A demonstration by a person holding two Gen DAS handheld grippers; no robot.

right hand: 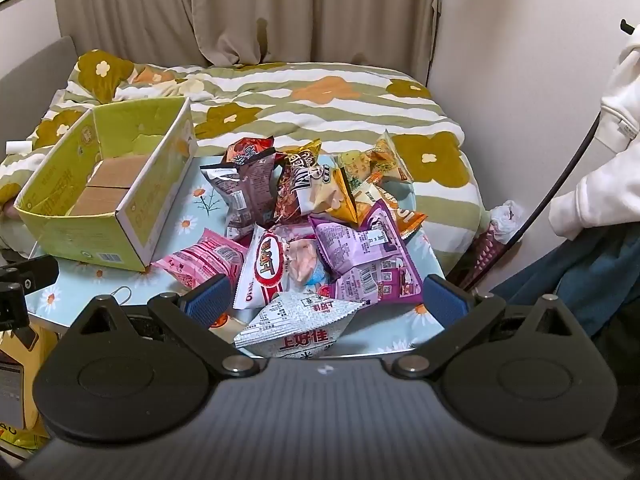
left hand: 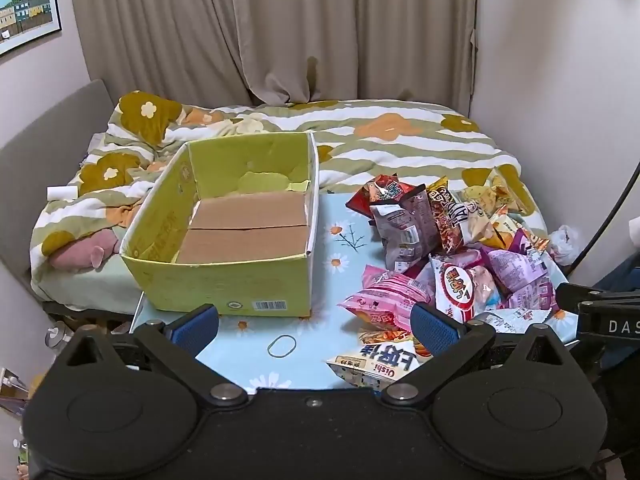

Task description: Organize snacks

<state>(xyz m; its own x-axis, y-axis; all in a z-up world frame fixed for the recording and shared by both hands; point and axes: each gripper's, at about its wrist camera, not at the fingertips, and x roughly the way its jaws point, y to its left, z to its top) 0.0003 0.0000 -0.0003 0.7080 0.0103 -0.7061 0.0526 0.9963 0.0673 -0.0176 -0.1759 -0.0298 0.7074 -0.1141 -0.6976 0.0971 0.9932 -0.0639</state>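
While spread wide and empty, left gripper [left hand: 314,326] faces green box [left hand: 224,280]; "Oishi" packet [left hand: 372,364] just right. Right gripper [right hand: 326,300], likewise agape, above snack pile [right hand: 316,220], "上好佳" bag [right hand: 298,320] between fingers.

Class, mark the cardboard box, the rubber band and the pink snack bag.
cardboard box [left hand: 224,280], left wrist view, front wall
rubber band [left hand: 282,345], left wrist view, loop's edge
pink snack bag [left hand: 380,296], left wrist view, middle

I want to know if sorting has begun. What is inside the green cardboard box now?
Inside the green cardboard box only its brown bottom flaps show; no snack bag is in it. The near wall hides the front strip of the floor. The snack pile lies beside it.
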